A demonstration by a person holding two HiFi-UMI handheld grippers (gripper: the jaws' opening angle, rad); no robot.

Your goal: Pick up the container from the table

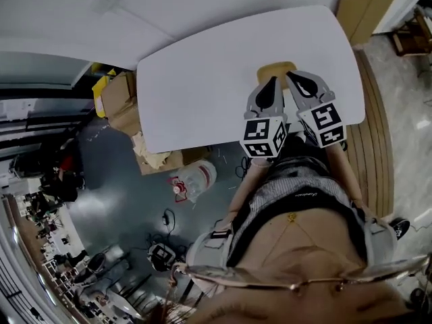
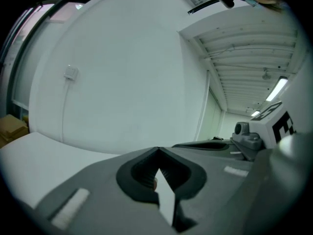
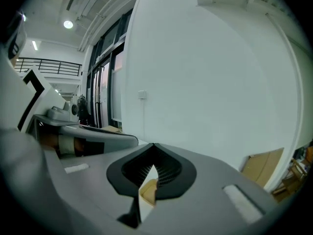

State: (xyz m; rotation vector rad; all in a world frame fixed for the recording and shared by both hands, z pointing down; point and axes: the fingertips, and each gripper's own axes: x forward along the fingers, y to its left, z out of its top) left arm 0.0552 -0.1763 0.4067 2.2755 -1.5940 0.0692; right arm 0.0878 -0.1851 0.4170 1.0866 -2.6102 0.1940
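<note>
With the left claw [image 1: 273, 81] and right claw [image 1: 293, 77] both pressed together and empty, pushing forward would likely shove the tan container [image 1: 274, 67] along the tabletop [image 1: 202, 79] instead of gripping it.

White table [image 1: 223, 73], rounded corners; tan container [image 1: 275, 67] lying on right half, part hidden.
</note>
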